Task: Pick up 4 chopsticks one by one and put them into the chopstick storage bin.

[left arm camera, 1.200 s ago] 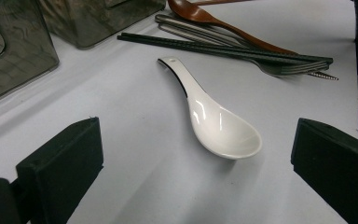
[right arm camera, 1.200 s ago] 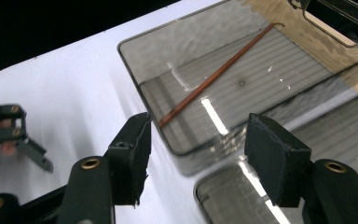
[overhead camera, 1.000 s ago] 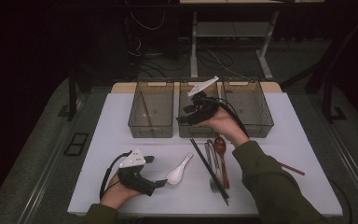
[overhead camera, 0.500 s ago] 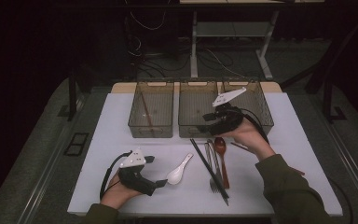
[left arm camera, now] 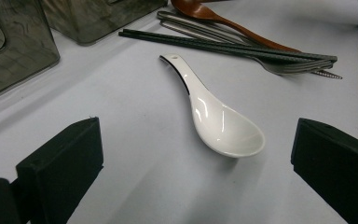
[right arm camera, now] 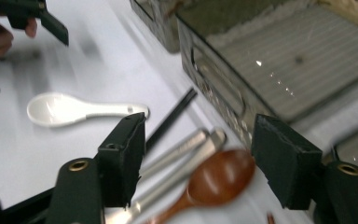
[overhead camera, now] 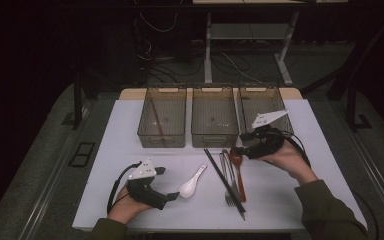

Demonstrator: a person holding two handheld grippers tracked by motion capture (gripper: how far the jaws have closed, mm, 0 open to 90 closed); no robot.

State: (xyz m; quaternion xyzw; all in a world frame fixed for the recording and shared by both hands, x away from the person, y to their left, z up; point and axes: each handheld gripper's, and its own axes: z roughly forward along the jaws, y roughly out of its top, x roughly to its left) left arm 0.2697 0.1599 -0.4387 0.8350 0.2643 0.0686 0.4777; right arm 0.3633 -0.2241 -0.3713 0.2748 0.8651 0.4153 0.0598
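Observation:
A white ceramic spoon [overhead camera: 192,182] lies on the white table [overhead camera: 300,190], just ahead of my left gripper [overhead camera: 174,195]. In the left gripper view the white spoon [left arm camera: 214,116] rests between the wide open jaws of the left gripper [left arm camera: 196,130], untouched. My right gripper [overhead camera: 240,150] hovers at the front of the right bin [overhead camera: 262,105]. Its jaws have just been opening. In the right gripper view the right gripper [right arm camera: 198,126] stands open above the bowl of a wooden spoon [right arm camera: 219,179], gripping nothing.
Black chopsticks [overhead camera: 225,180], a metal fork [overhead camera: 228,190] and the wooden spoon [overhead camera: 239,175] lie together at mid-table. Three clear bins stand in a row at the back; the left bin [overhead camera: 162,120] holds a stick, and the middle bin [overhead camera: 215,120] looks empty.
My right gripper has moved from over the middle bin to the right and down, to the front of the right bin above the wooden spoon's bowl. The left gripper has stayed put.

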